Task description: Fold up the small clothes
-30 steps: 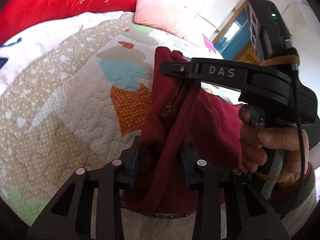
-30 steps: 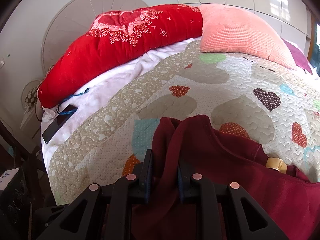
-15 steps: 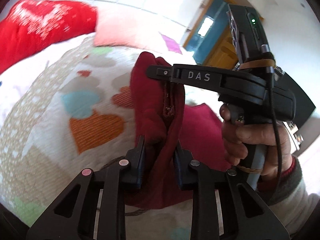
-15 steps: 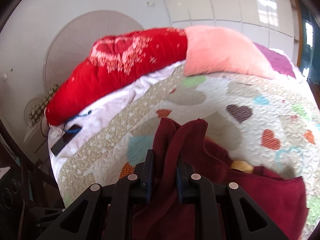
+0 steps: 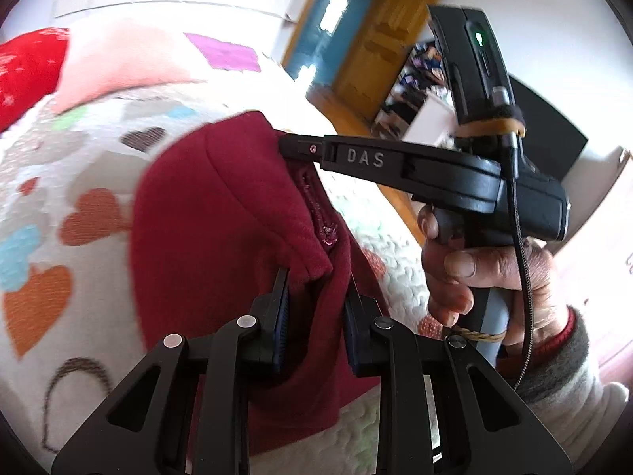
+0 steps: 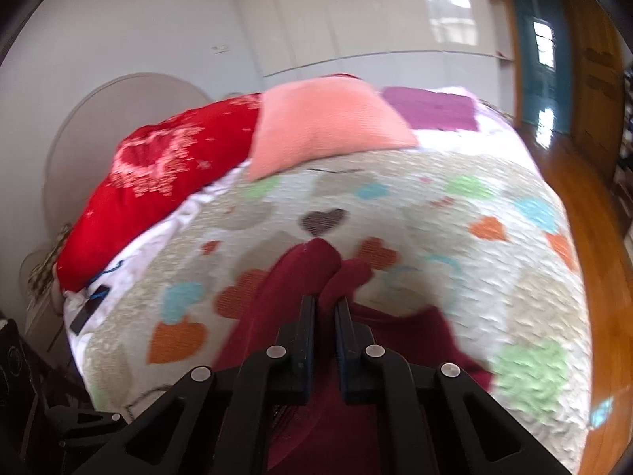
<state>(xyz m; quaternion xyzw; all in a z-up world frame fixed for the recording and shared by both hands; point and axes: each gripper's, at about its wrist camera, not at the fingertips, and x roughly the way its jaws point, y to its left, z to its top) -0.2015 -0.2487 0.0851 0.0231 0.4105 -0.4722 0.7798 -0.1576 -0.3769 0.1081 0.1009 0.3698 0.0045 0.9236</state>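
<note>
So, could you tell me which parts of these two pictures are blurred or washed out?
Left wrist view: quilt and pillows smeared, wall at top blown out, claw and garment sharp. Right wrist view: quilt smeared, glare on the cupboards, claw crisp.

Maroon garment point(image 6: 300, 277) lower part hidden behind hand-held gripper frame, quilt hearts point(image 6: 467, 206) motion-blurred, red pillow point(image 5: 27, 67) cut off at edge
</note>
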